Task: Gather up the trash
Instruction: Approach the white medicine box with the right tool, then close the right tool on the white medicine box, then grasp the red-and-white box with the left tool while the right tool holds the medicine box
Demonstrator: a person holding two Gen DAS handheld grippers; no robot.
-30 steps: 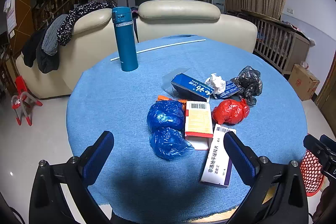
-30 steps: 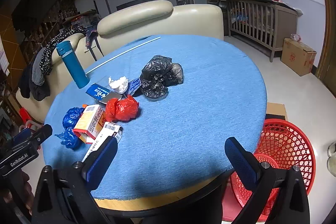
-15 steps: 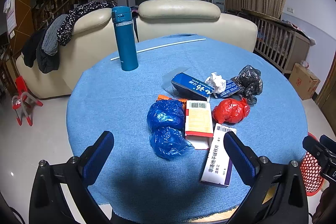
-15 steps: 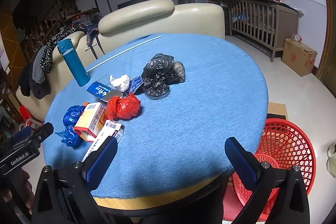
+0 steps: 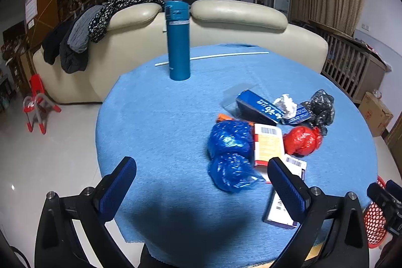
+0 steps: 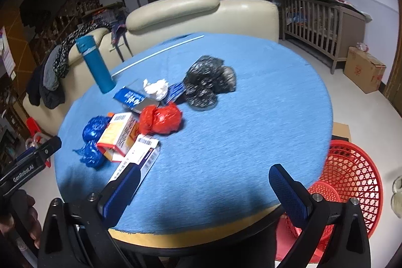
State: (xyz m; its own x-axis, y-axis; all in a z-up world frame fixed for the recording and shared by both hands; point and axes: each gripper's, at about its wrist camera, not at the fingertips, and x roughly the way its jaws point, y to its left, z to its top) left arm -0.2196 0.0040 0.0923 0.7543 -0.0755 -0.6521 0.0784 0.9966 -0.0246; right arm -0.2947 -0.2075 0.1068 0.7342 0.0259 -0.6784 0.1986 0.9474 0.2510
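Note:
Trash lies on the round blue table [image 5: 155, 117]: a blue plastic bag [image 5: 231, 155], a red bag [image 5: 302, 141], a black bag [image 5: 320, 107], a crumpled tissue [image 5: 286, 103], a red-and-white box [image 5: 267, 143], a white box [image 5: 284, 207] and a blue carton [image 5: 258, 108]. My left gripper [image 5: 201, 189] is open and empty over the near table edge, left of the blue bag. My right gripper [image 6: 203, 192] is open and empty above the table's front edge [image 6: 191, 232], with the red bag [image 6: 160, 118] and black bag [image 6: 206, 83] ahead. A red mesh basket [image 6: 351, 182] stands on the floor at the right.
A teal flask [image 5: 178, 42] stands upright at the back of the table, with a thin white rod [image 5: 213, 56] behind it. A cream sofa [image 5: 226, 24] draped with clothes sits beyond. A cardboard box [image 6: 364, 72] and a wooden crib [image 6: 319, 24] are at the right.
The left gripper has swung left, so the trash now sits further right in its view. The right gripper has moved forward and left, closer to the table.

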